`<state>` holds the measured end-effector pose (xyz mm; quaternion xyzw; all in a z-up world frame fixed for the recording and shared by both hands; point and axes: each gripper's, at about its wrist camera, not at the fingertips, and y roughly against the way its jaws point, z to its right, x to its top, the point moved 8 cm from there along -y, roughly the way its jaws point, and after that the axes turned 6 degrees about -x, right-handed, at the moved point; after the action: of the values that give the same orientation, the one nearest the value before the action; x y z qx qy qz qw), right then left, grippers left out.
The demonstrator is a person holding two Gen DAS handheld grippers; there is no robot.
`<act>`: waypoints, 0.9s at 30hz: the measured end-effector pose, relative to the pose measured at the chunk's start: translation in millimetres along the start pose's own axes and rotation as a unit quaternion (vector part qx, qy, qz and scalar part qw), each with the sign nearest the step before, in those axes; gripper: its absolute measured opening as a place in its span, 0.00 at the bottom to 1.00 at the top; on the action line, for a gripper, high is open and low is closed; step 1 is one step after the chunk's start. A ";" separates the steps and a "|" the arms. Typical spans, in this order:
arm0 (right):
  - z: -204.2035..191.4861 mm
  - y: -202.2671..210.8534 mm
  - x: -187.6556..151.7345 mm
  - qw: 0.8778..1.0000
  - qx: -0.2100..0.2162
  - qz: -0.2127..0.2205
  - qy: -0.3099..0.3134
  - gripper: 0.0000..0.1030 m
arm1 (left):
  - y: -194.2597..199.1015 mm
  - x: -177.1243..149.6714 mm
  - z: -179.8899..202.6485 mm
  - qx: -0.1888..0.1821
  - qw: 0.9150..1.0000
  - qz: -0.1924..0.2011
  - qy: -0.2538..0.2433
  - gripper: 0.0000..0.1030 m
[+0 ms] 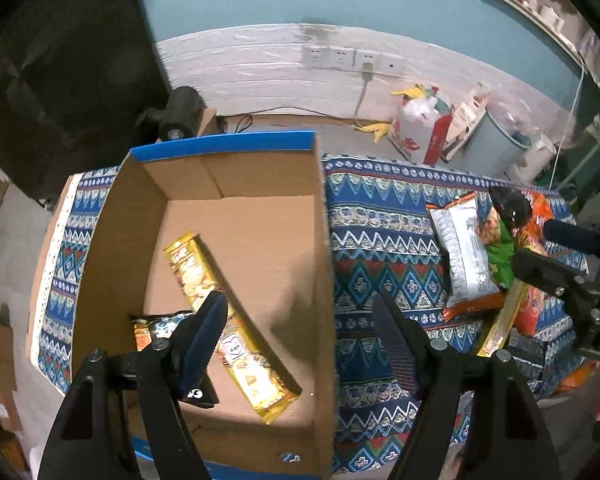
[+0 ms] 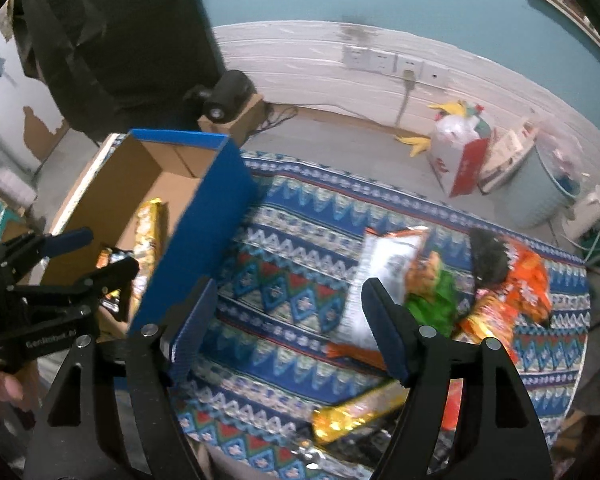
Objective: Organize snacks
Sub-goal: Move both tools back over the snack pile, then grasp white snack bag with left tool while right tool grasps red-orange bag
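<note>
A: What do we see in the cardboard box [image 1: 236, 216]?

B: We count two snacks in it. One is a long gold packet [image 1: 228, 320] lying aslant on the brown floor of the box, shiny, with pictures of biscuits along it. The other is a small dark and orange packet [image 1: 160, 326] by the near left wall, partly hidden behind our left gripper [image 1: 300, 320]. The box is blue on the outside and stands on the patterned cloth [image 1: 380, 240] that covers the tabletop.

A: And outside the box?

B: A heap to the right on the cloth. We can tell a white packet with orange ends [image 2: 380, 276], a green one [image 2: 436, 300] touching it, a crumpled orange one [image 2: 528, 280], and a gold packet [image 2: 352, 412] at the near edge. They overlap, so we cannot give a sure count of the heap.

A: The fingers?

B: The left gripper's fingers stand released over the box's right wall, one inside and one outside it, with nothing grasped. The right gripper [image 2: 292, 320] hangs over the cloth between box and heap, its fingers released and bare too.
</note>
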<state>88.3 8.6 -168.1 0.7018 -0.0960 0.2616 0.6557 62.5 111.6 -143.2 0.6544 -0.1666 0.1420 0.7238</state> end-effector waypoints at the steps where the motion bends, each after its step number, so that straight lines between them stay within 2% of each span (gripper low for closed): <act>1: 5.9 0.9 -2.6 1.000 -0.004 0.000 -0.002 0.72 | -1.9 0.1 5.3 0.001 1.000 -0.002 -0.006 0.74; 10: 70.6 1.8 -32.9 0.999 -0.040 -0.013 -0.033 0.73 | -18.7 2.9 51.6 0.006 0.998 -0.022 -0.054 0.77; 18: 135.3 -7.8 -59.9 0.993 -0.066 -0.034 -0.094 0.73 | -39.0 9.2 101.7 0.008 0.994 -0.045 -0.095 0.77; 27: 194.3 -26.6 -77.3 0.983 -0.100 -0.069 -0.135 0.73 | -66.8 19.8 154.3 -0.015 0.991 -0.069 -0.112 0.79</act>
<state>82.6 -192.8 -230.0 0.6668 -0.1605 0.1076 0.7197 100.2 -49.0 -181.3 0.6652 -0.2034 0.0148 0.7183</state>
